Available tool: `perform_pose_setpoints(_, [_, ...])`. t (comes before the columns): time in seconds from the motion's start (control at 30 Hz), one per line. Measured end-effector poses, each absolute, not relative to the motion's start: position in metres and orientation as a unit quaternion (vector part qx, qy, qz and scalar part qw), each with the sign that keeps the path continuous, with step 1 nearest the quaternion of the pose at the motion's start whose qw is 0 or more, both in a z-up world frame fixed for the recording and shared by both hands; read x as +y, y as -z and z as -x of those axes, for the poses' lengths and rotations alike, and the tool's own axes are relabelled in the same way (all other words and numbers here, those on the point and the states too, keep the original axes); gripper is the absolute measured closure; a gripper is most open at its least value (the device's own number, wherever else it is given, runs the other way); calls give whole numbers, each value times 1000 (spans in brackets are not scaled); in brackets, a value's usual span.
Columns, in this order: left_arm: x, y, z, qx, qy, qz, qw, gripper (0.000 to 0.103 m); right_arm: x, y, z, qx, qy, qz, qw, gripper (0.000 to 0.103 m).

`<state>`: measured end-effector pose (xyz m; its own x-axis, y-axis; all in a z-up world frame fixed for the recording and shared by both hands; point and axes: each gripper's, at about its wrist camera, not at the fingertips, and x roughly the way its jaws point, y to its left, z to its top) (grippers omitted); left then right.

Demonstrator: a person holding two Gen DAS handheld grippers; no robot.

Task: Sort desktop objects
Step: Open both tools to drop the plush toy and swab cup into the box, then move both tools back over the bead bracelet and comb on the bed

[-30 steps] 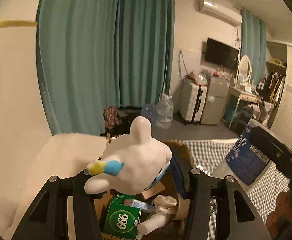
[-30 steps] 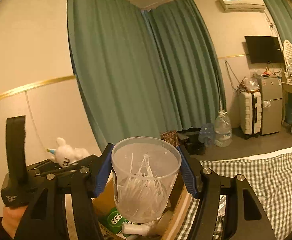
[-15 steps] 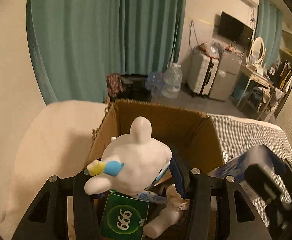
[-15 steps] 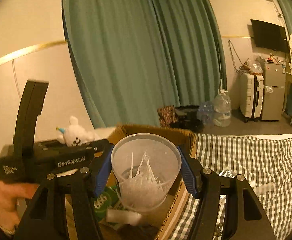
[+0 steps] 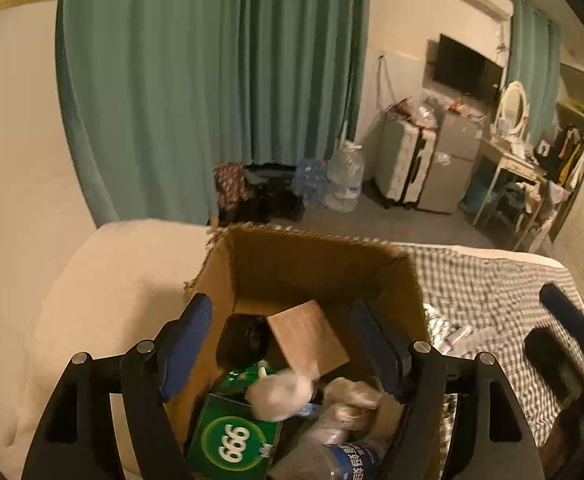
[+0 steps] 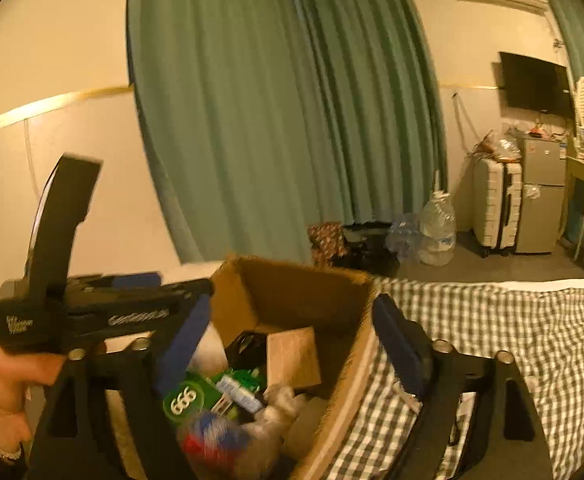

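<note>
An open cardboard box (image 5: 312, 236) (image 6: 292, 268) sits below both grippers. My left gripper (image 5: 282, 308) hangs over it with its jaws opening and nothing between the pads. Under it a white plush toy (image 5: 280, 394) shows as a blur among the box's contents. My right gripper (image 6: 292, 304) is also opening, its pads bare. The clear plastic cup (image 5: 332, 448) (image 6: 216, 440) lies blurred inside the box near its front. In the right wrist view the left gripper (image 6: 92, 308) is at the left, held by a hand (image 6: 4, 384).
Inside the box are a green carton (image 5: 232, 440) (image 6: 184, 400), a black object (image 5: 244, 340) and a brown card piece (image 5: 308, 336). A checked blanket (image 5: 492, 292) (image 6: 512, 320) spreads to the right, a cream cushion (image 5: 112, 280) to the left. Green curtains hang behind.
Both grippers opened and sank toward the box. The plush toy left the left jaws and the cup left the right jaws; both are now down in the box.
</note>
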<state>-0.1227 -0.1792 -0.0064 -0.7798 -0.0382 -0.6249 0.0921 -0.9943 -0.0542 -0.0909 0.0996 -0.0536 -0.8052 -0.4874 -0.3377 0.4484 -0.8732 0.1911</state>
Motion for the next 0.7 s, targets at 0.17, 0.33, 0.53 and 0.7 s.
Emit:
perform_pose_setpoints(0.17, [-166,-9,115,18,954,-298,39,16,133,21,86,-61,957,-165,232,8])
perform_pose_setpoints(0.33, [-148,-27,105,12,966,-254,45,0,172,-12,77,-64,968,-132,204,0])
perform_pose_setpoints(0.53, [-124,-42,91,20,976,-214,41,0,215,-38,68,-68,980,-112,153,0])
perform_pose_setpoints(0.7, [-92,-49,82,25,980,-194,25,0,251,-45,57,-22,984,-110,137,0])
